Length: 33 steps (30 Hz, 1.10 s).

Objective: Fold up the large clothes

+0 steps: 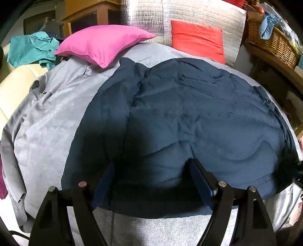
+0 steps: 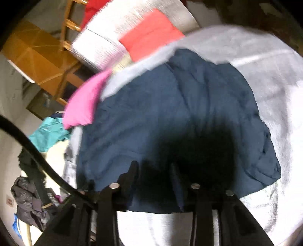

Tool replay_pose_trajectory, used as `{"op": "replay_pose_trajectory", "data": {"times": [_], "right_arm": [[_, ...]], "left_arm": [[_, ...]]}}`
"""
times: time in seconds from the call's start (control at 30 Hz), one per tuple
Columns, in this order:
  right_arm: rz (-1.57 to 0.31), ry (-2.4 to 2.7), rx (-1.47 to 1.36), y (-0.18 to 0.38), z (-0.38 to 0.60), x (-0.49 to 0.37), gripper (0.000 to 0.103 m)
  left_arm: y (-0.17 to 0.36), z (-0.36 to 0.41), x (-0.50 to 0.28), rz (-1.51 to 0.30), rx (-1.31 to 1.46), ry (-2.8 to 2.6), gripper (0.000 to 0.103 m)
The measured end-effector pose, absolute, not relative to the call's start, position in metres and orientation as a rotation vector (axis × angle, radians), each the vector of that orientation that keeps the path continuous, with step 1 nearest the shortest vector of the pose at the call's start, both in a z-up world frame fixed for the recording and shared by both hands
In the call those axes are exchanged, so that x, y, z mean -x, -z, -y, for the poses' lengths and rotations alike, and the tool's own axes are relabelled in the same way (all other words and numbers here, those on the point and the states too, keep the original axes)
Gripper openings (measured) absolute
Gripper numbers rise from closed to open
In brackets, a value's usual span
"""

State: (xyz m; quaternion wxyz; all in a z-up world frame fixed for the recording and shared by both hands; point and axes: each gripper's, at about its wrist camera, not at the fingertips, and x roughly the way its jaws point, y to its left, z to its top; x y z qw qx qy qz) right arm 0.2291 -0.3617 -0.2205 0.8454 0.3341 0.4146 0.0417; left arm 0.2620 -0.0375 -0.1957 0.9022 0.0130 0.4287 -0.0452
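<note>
The navy quilted jacket [image 1: 189, 117] lies spread flat on the grey cover [image 1: 47, 123], in front of the pink pillow [image 1: 102, 43] and red pillow [image 1: 197, 39], while the left gripper [image 1: 151, 170] and right gripper [image 2: 153, 166] hover over the jacket's near edge, fingers released, grasping nothing.

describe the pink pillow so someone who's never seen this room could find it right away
Start at the bed covered by a grey sheet, with a dark navy quilted garment spread across it. At the far edge of the sheet, before a silver foil-like panel, lies the bright pink fabric pillow. Its neighbour, a red-orange cushion, stands against the panel; only the pink one lies flat.
</note>
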Motion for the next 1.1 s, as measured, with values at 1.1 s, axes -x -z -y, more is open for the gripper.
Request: {"op": "replay_pose_trajectory", "data": {"times": [1.1], "right_arm": [[-0.548,0.074,-0.200,0.038,0.292,-0.089,0.081]], "left_arm": [[0.001,0.028,-0.123,-0.465,-0.113,0.026,0.089]]}}
